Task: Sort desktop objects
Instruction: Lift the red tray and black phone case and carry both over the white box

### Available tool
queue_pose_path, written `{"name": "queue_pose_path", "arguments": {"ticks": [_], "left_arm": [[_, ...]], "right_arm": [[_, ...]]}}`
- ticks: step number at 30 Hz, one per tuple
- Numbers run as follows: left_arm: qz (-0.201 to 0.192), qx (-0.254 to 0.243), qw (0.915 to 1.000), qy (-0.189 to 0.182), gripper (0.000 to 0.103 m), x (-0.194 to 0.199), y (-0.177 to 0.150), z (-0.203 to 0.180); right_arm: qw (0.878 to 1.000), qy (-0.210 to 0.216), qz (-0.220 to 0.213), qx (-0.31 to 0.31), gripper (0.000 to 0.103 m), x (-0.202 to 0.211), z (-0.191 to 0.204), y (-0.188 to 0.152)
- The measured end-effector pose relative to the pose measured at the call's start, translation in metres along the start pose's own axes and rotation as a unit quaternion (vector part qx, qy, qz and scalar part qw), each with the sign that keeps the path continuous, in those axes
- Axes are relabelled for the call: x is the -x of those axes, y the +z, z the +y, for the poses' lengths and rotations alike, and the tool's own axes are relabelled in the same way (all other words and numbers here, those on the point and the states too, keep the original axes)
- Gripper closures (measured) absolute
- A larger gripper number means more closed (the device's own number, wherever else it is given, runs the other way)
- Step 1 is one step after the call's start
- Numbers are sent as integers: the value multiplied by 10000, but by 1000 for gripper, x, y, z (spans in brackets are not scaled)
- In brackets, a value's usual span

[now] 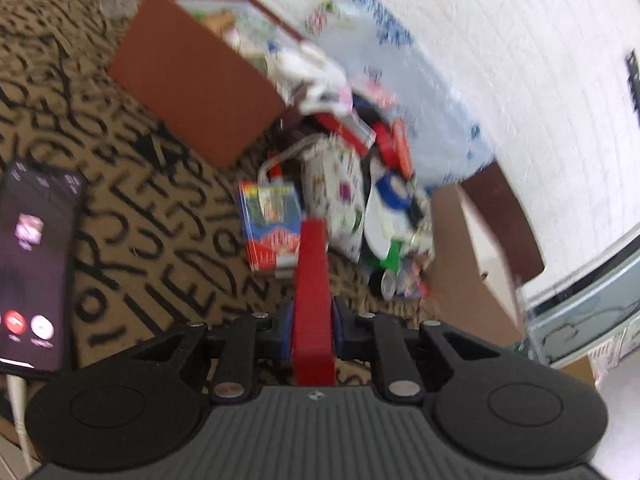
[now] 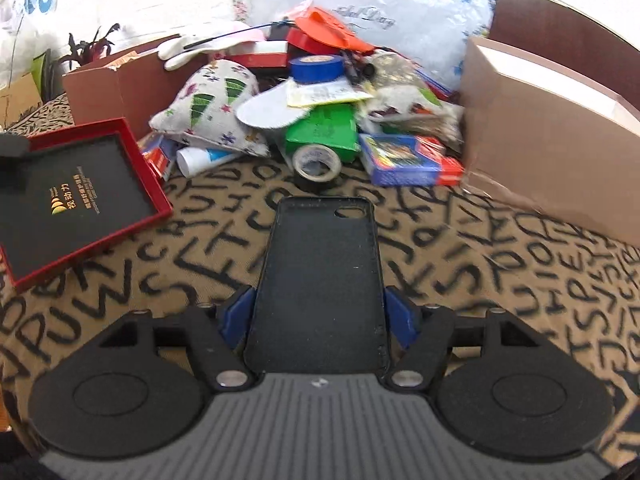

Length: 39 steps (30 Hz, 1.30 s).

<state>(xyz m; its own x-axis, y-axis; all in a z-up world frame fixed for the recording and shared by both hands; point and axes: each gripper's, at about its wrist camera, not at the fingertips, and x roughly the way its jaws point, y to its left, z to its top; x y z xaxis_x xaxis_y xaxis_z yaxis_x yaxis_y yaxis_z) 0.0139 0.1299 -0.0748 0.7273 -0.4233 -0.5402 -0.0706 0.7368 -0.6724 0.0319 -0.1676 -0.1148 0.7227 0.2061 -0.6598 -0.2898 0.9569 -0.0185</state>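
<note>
My left gripper point(image 1: 312, 330) is shut on a flat red box lid point(image 1: 313, 300) held edge-on above the letter-patterned cloth. My right gripper point(image 2: 318, 316) is shut on a black phone case point(image 2: 322, 280) that sticks out forward. A pile of mixed objects lies ahead between two brown boxes: a patterned pouch point(image 2: 212, 112), a blue tape roll point(image 2: 318, 69), a green box point(image 2: 324, 130), a clear tape roll point(image 2: 316, 162), a blue card pack point(image 2: 404, 156). The pile also shows in the blurred left wrist view, with a card pack point(image 1: 270, 224).
A brown box point(image 2: 548, 128) stands right of the pile and another brown box point(image 2: 120, 80) left of it. A red tray with black lining point(image 2: 80, 196) lies at the left. A lit phone point(image 1: 32, 268) lies on the cloth. A plastic bag point(image 2: 400, 12) sits behind the pile.
</note>
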Motion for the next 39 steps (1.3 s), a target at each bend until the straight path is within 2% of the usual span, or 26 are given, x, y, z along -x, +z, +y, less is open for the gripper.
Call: {"name": "queue_pose_path", "arguments": {"ticks": [3, 5, 7, 9, 12, 15, 18, 22, 24, 28, 30, 33, 35, 38, 39], "left_arm": [[234, -236, 9994, 26, 85, -19, -11, -5], [402, -309, 9987, 72, 78, -34, -16, -7], [508, -402, 9977, 221, 66, -50, -23, -9], [625, -460, 9964, 328, 65, -60, -27, -10], [572, -517, 9964, 363, 59, -56, -28, -11], [352, -607, 9952, 685, 48, -47, -26, -9], [353, -522, 9952, 746, 47, -45, -20, -2], [385, -565, 9948, 757, 54, -50, -18, 0], [352, -665, 9938, 813, 54, -53, -18, -2], [221, -993, 9906, 916, 48, -62, -21, -9], [174, -1092, 9889, 990, 52, -66, -21, -13], [264, -1320, 9830, 1245, 96, -71, -20, -21], [436, -1127, 9869, 1069, 97, -74, -19, -20], [404, -1375, 9832, 1132, 97, -77, -26, -31], [409, -1465, 9816, 1158, 93, -79, -29, -34]], "right_arm": [[9997, -81, -9, -213, 35, 10, -14, -12], [9995, -95, -44, -313, 34, 14, -20, -18], [9993, -112, -74, -350, 35, 15, -23, -20], [9993, -152, -73, -336, 34, 14, -22, -20], [9994, -204, -54, -292, 32, 13, -21, -19], [9992, -249, -34, -307, 25, 11, -21, -18], [9991, -268, -29, -334, 23, 9, -21, -16], [9993, -270, -9, -275, 22, 5, -20, -13], [9993, -270, 5, -253, 22, 3, -19, -11], [9993, -294, 11, -247, 22, -1, -18, -8], [9991, -332, 20, -260, 22, -2, -16, -6], [9991, -347, 26, -237, 24, -2, -15, -5], [9994, -236, 7, -248, 36, 0, -16, -5], [9994, -265, 28, -214, 36, 3, -16, -6], [9994, -261, 34, -212, 36, 4, -17, -7]]}}
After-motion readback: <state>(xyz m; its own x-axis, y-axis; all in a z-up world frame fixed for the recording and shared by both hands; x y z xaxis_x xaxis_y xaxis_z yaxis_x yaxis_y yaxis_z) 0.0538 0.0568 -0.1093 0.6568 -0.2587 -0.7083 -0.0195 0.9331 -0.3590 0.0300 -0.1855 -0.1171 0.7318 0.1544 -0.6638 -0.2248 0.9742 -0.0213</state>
